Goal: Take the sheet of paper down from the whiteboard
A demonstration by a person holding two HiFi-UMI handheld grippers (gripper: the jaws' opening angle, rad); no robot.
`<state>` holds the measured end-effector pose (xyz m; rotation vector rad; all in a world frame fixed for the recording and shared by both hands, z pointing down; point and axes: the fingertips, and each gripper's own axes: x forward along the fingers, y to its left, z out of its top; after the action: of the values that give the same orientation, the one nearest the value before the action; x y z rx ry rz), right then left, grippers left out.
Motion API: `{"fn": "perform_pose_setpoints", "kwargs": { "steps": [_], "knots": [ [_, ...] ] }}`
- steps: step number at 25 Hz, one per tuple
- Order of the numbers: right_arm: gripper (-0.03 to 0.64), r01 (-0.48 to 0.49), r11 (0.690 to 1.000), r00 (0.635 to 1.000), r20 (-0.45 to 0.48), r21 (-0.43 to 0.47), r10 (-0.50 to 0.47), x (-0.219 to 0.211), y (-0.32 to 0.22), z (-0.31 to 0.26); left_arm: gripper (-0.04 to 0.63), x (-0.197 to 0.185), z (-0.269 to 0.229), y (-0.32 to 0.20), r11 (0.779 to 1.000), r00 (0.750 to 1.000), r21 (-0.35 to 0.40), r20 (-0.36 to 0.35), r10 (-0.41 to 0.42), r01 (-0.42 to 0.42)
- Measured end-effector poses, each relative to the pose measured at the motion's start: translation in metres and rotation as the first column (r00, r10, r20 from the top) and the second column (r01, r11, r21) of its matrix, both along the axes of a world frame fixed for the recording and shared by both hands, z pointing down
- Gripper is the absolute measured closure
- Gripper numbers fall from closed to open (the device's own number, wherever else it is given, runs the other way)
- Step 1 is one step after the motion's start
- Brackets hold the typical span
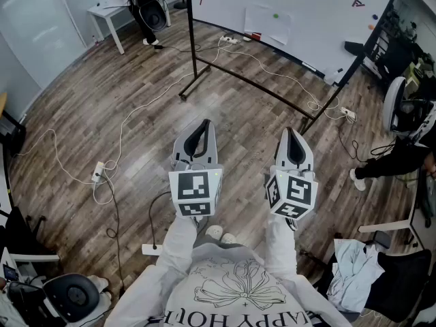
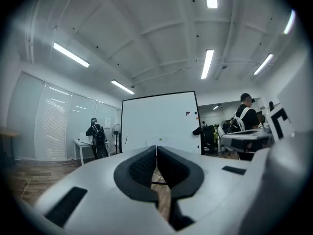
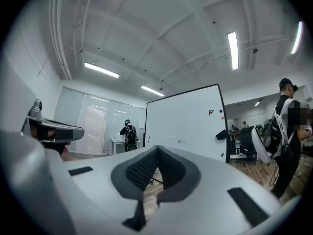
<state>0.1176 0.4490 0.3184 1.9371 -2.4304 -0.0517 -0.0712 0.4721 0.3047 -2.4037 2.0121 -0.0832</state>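
The large white whiteboard (image 1: 320, 12) on its black-framed floor stand stands across the wood-plank floor (image 1: 102, 101), well apart from the person. Low on its face hangs the white sheet of paper (image 1: 268, 22), straight ahead of both grippers and a little to the right in the head view, so the right arm looks the nearer one.

The left gripper (image 1: 204, 123) and right gripper (image 1: 291, 132), both white with black pads, point level at the board. Each has its jaws pressed together with nothing between them.

A small green magnet (image 1: 276, 16) seems to pin the sheet near its top. White on white, the sheet's edges are faint and its long axis is hard to judge. In both gripper views the gripper bodies cut off its lower part.
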Motion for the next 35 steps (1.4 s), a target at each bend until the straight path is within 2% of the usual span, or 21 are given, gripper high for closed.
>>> {"fn": "perform_pose_setpoints", "kwargs": {
  "steps": [14, 28, 35],
  "knots": [
    [0.614, -0.008, 1.000, 1.000, 0.010, -0.006, 0.008, -0.011, -0.023, 0.007, 0.588, -0.010, 0.003, -0.025, 1.000, 1.000, -0.008, 0.003, 0.013, -0.013],
    [0.612, -0.044, 0.998, 0.999, -0.029, -0.036, 0.043, -0.028, -0.047, 0.028, 0.587, -0.025, 0.023, -0.062, 0.998, 0.998, -0.038, -0.002, 0.056, -0.056],
    [0.612, -0.035, 0.998, 0.999, -0.030, -0.059, 0.033, -0.025, -0.090, 0.038, 0.586, -0.019, 0.031, -0.103, 0.997, 0.998, -0.055, -0.002, 0.056, -0.056]
  ]
}}
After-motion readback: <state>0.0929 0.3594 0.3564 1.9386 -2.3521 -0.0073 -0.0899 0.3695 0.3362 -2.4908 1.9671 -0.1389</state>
